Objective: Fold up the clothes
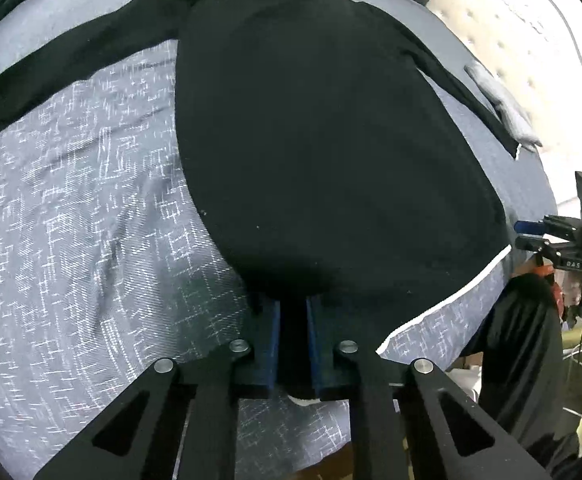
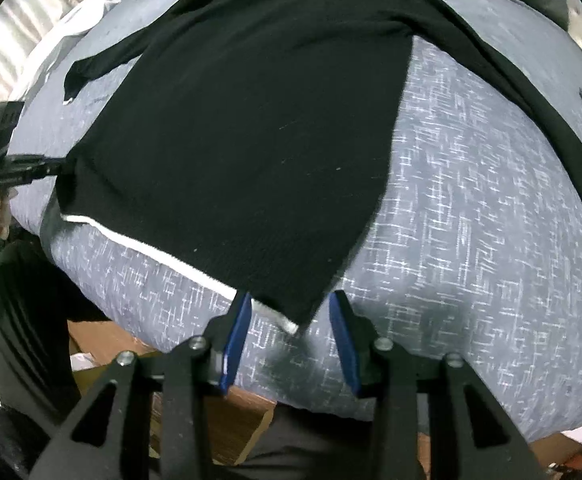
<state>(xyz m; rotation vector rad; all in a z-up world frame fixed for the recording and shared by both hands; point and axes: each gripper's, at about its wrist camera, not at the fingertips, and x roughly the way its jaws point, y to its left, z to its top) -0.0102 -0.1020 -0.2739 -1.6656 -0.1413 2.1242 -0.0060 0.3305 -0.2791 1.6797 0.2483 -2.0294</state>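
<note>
Both views are rather dim, with strong fisheye bending and dark corners. The bedcover (image 1: pixel 91 208) pattern smears into streaks from motion blur. The black sweater (image 1: pixel 323 128) shows almost no detail. Bright, washed-out light comes from the upper edges.

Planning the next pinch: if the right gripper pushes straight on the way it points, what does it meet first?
Probably the black sweater's white-edged bottom corner, lying between the open fingers of the right gripper, with the blue-grey bed cover right beneath. Depth is unclear, so the cover could come first.
</note>
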